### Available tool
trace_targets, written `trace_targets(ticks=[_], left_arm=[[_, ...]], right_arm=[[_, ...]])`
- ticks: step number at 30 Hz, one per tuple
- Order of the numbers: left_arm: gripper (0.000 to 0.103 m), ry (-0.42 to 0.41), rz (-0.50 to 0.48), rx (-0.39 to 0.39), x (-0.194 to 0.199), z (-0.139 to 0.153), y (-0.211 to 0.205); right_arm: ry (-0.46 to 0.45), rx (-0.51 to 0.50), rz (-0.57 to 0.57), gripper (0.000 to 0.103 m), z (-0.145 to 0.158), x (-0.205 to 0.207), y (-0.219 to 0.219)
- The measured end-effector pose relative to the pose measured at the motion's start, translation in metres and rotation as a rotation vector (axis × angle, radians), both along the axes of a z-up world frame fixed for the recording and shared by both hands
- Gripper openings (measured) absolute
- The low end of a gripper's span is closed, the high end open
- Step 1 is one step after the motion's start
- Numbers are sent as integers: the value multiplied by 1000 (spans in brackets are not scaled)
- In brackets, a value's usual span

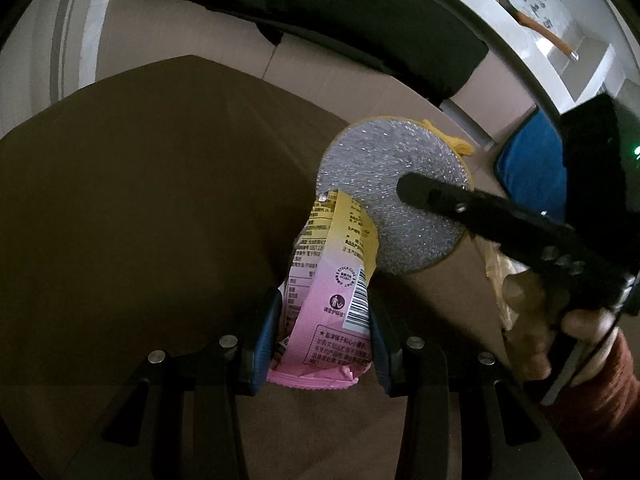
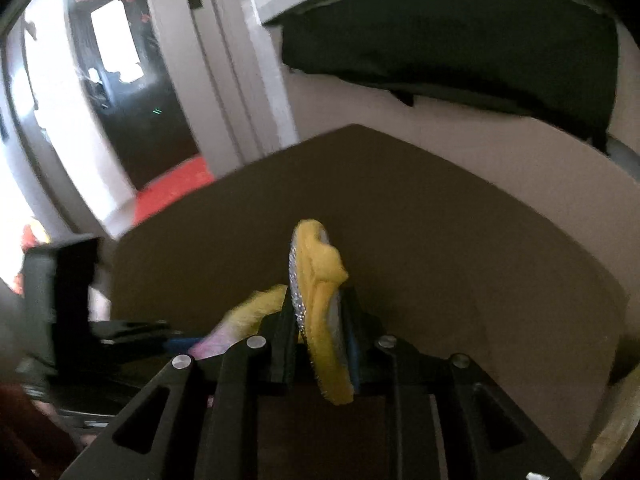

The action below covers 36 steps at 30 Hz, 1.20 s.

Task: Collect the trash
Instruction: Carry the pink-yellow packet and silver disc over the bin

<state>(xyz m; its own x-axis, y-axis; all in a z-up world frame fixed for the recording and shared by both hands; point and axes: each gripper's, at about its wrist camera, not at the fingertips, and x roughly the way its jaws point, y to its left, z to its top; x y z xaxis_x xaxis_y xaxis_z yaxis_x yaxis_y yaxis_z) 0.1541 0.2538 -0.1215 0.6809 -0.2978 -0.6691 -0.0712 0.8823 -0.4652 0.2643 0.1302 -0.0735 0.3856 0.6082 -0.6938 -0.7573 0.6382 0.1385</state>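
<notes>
The left gripper is clamped on a crinkly snack wrapper, pink at the near end fading to yellow at the far end, glossy plastic with printed text and a barcode; its blue ribbed pads press both sides. The wrapper stands up between the fingers, over the inside of a large brown cardboard box, matte and smooth, with one flap raised on the left.

Just beyond the wrapper's torn top sits a round scouring pad, sparkly silver mesh on one face with a yellow spongy backing. The right gripper pinches that pad edge-on, jaws narrow around it; from the right wrist view the scouring pad shows as a thin disc, its yellow layer bunched at the top, glittery mesh along the left side. In the left view the right gripper's black finger crosses the pad's face, and the person's right hand grips the handle.

A black fabric item drapes over the box's far edge.
</notes>
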Motion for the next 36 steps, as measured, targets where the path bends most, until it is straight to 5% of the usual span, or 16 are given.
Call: trace_targets(ticks=[9, 23, 36], left_arm=[[42, -34, 37, 64, 0, 29, -8], [42, -361, 26, 314, -7, 153, -97], [42, -516, -125, 324, 19, 198, -217]], right_arm=[[-67, 60, -81, 13, 33, -2, -34], [-321, 193, -235, 13, 131, -51, -139], [-453, 218, -495, 13, 162, -73, -274]])
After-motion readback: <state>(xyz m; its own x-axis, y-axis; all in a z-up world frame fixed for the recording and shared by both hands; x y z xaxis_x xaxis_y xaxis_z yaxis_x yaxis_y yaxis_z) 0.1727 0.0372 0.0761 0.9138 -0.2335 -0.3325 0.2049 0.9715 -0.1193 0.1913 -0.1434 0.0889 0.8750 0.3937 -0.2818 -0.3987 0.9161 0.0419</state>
